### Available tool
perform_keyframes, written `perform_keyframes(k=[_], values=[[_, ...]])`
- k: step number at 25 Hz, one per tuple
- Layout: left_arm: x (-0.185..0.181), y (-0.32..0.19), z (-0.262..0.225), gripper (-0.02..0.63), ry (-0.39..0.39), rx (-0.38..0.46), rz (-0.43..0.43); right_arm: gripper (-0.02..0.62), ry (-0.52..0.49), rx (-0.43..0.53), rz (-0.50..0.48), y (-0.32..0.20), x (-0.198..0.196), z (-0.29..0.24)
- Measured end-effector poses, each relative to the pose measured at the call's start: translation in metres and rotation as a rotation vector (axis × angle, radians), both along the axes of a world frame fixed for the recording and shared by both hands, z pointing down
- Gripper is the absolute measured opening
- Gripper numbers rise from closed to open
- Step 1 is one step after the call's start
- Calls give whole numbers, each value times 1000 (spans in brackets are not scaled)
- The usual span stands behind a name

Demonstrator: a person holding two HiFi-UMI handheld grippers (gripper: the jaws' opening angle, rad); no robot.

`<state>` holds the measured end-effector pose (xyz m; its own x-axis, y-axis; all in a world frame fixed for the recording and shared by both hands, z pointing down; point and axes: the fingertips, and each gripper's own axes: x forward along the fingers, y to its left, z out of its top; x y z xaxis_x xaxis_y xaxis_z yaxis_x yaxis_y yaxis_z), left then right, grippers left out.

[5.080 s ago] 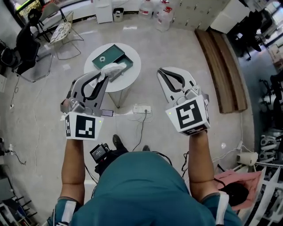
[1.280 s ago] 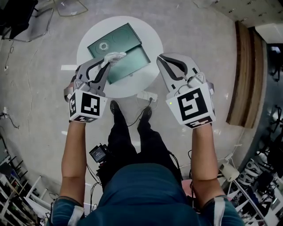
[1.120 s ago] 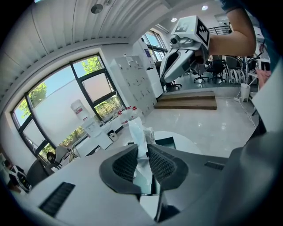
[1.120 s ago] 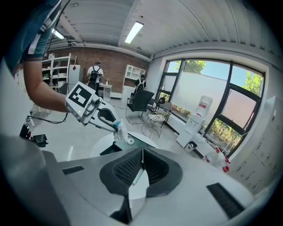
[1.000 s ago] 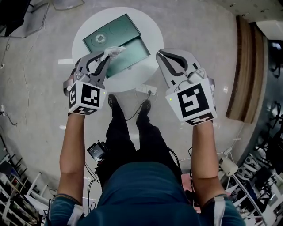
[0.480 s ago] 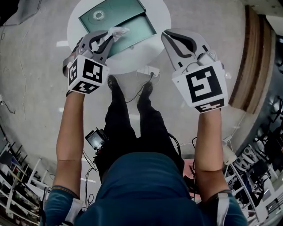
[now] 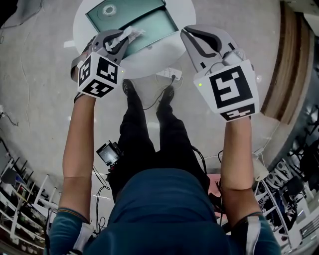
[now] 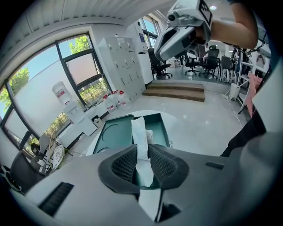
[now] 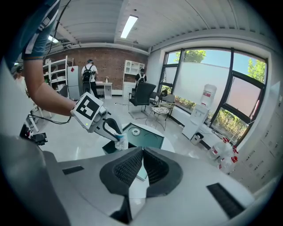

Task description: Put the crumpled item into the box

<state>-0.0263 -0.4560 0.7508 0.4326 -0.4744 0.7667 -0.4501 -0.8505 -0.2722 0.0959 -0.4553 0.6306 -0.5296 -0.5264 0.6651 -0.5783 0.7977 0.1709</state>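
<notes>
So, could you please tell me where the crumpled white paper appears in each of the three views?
Head view: crumpled white paper, upper left, at the left gripper's tip.
Left gripper view: centre, pinched upright between the jaws.
Right gripper view: small, left of centre, at the left gripper's tip.
Shared landmark: the open teal box on the round white table.

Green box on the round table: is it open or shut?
Open. The green box shows its bare inside, with the lid laid back flat beside it.
</notes>
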Motion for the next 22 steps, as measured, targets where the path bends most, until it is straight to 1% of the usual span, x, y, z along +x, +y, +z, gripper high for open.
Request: perform_keyframes(k=[3,8,12,18,22], values=[[-3,0,-3,104,-9,-4,4,40,0,3,0,0,-2,-5],[-3,-2,-19,161,-9,13,12,40,-5,13,-6,0,-5,-18],[-2,-3,-38,163,-13,47,14,40,-8,29,-9,0,-5,-30],[-2,-1,-83,161,-3,107,20,40,-14,55,-7,2,-5,-54],[0,2,-120,147,29,140,23,40,-20,86,-7,2,-5,-77]])
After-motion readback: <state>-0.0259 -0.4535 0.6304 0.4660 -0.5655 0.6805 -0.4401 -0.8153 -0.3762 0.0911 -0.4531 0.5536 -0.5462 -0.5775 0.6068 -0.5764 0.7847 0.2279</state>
